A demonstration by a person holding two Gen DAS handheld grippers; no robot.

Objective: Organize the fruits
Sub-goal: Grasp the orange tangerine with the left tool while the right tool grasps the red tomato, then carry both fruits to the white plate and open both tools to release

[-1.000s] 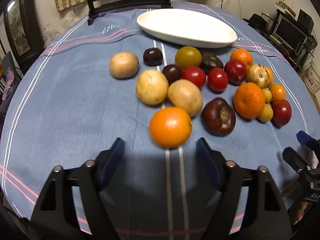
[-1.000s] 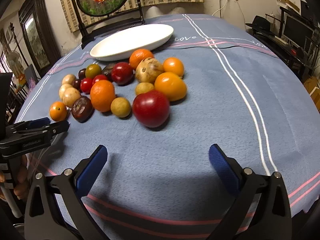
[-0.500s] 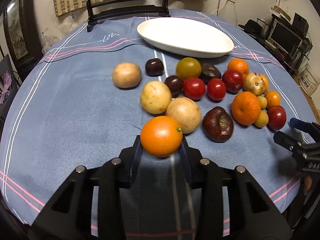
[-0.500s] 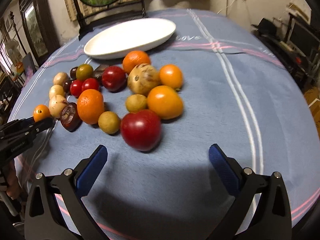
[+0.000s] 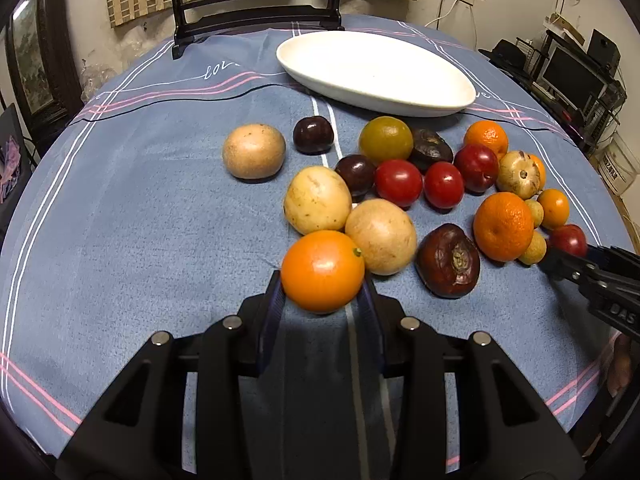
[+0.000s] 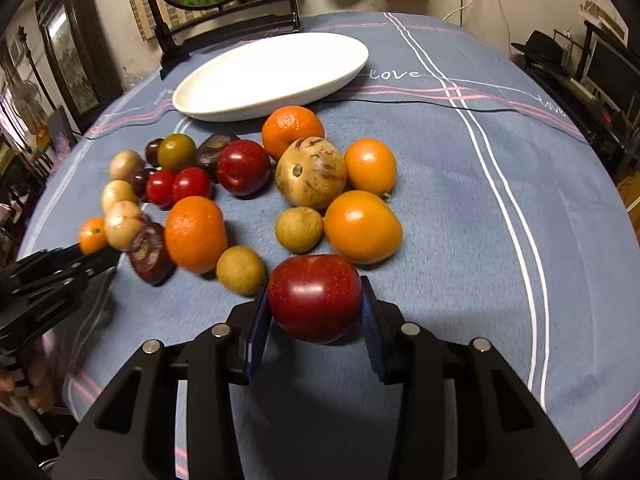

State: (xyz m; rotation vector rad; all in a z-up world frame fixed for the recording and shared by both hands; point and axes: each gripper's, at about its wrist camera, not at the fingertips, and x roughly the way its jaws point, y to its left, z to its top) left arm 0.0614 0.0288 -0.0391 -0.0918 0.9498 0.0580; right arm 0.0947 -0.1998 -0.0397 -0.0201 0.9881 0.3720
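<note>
My left gripper (image 5: 322, 280) is shut on a smooth orange fruit (image 5: 322, 271) at the near edge of the fruit pile. My right gripper (image 6: 314, 300) is shut on a dark red plum (image 6: 315, 297) at the pile's near right side. Several fruits lie loose on the blue tablecloth: pale brown round ones (image 5: 317, 199), red tomatoes (image 5: 398, 183), mandarins (image 5: 503, 226) and a dark brown fruit (image 5: 449, 260). A white oval dish (image 5: 376, 72) stands empty behind the pile; it also shows in the right wrist view (image 6: 272, 76).
A dark wooden stand (image 5: 256, 12) with a round panel rises behind the dish. The round table has a blue cloth (image 5: 140, 220) with pink and white stripes. Shelves and electronics stand off the table's right side (image 5: 576, 80).
Both grippers have closed: the left one on the orange fruit, the right one on the red plum after moving forward to it. The other fruits have not moved.
</note>
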